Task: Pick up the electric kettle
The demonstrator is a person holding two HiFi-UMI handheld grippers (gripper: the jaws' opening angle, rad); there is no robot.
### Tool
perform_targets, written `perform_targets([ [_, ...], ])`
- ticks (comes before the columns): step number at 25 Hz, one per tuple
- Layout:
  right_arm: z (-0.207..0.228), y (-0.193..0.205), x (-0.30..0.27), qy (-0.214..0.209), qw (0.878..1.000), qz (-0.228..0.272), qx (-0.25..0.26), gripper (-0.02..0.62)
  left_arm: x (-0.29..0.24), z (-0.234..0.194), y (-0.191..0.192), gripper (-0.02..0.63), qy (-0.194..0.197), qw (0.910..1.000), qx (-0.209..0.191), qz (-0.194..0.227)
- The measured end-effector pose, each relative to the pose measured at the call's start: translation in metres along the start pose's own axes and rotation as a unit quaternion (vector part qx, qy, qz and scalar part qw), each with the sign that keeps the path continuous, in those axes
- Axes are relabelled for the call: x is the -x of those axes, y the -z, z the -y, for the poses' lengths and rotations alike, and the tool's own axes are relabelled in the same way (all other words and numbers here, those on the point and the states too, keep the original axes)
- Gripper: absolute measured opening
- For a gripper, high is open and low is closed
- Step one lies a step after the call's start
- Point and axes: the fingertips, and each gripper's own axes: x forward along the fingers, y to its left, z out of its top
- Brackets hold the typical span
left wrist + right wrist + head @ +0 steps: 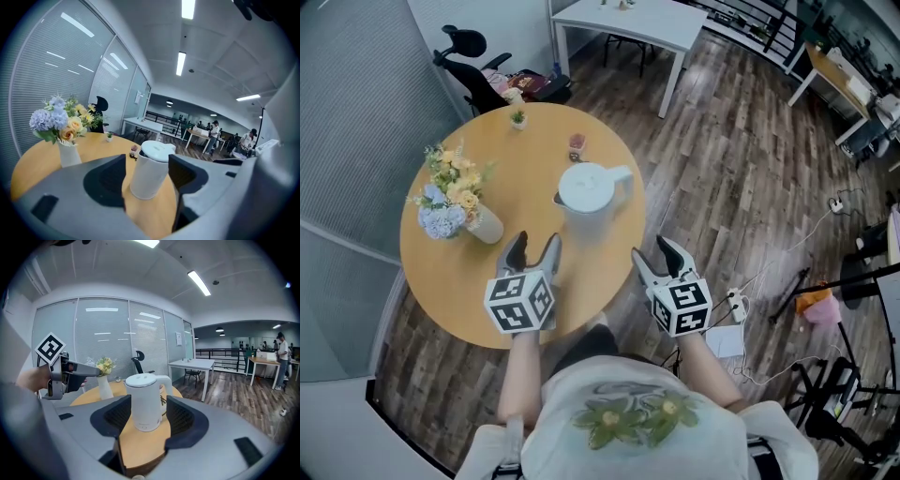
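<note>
A white electric kettle (pixel 589 195) stands upright on the round wooden table (pixel 450 286), its handle (pixel 622 174) pointing right. My left gripper (pixel 533 251) hovers over the table just in front of the kettle, open and empty; in the left gripper view the kettle (pixel 151 169) shows beyond the open jaws. My right gripper (pixel 656 258) is at the table's right edge, open and empty, a short way from the kettle (pixel 145 401). The left gripper (pixel 63 371) also shows in the right gripper view.
A white vase of flowers (pixel 452 197) stands at the table's left. A tiny potted plant (pixel 517 118) and a small pink cup (pixel 577 142) sit near the far edge. A black office chair (pixel 473 70) and a white desk (pixel 628 23) stand behind. Cables and a power strip (pixel 737 302) lie on the floor at right.
</note>
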Motion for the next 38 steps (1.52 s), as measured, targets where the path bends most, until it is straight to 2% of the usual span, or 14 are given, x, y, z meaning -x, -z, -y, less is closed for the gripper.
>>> perform_targets([
  [10, 0.018, -0.009, -0.046, 0.011, 1.000, 0.000, 0.005, 0.229, -0.045, -0.018, -0.011, 0.273, 0.015, 0.9995, 0.029, -0.006],
  [14, 0.022, -0.008, -0.061, 0.012, 1.000, -0.008, 0.010, 0.229, -0.060, -0.024, -0.009, 0.272, 0.022, 0.9983, 0.051, -0.016],
  [21, 0.033, -0.011, -0.085, 0.014, 1.000, -0.014, 0.015, 0.229, -0.085, -0.032, -0.007, 0.272, 0.023, 0.9971, 0.065, -0.034],
  [32, 0.049, -0.002, -0.124, 0.013, 0.999, -0.035, 0.028, 0.229, -0.112, -0.040, 0.002, 0.267, 0.027, 0.9905, 0.122, -0.059],
  [38, 0.059, 0.003, -0.149, 0.018, 0.997, -0.050, 0.048, 0.229, -0.123, -0.047, 0.006, 0.261, 0.024, 0.9877, 0.135, -0.074],
])
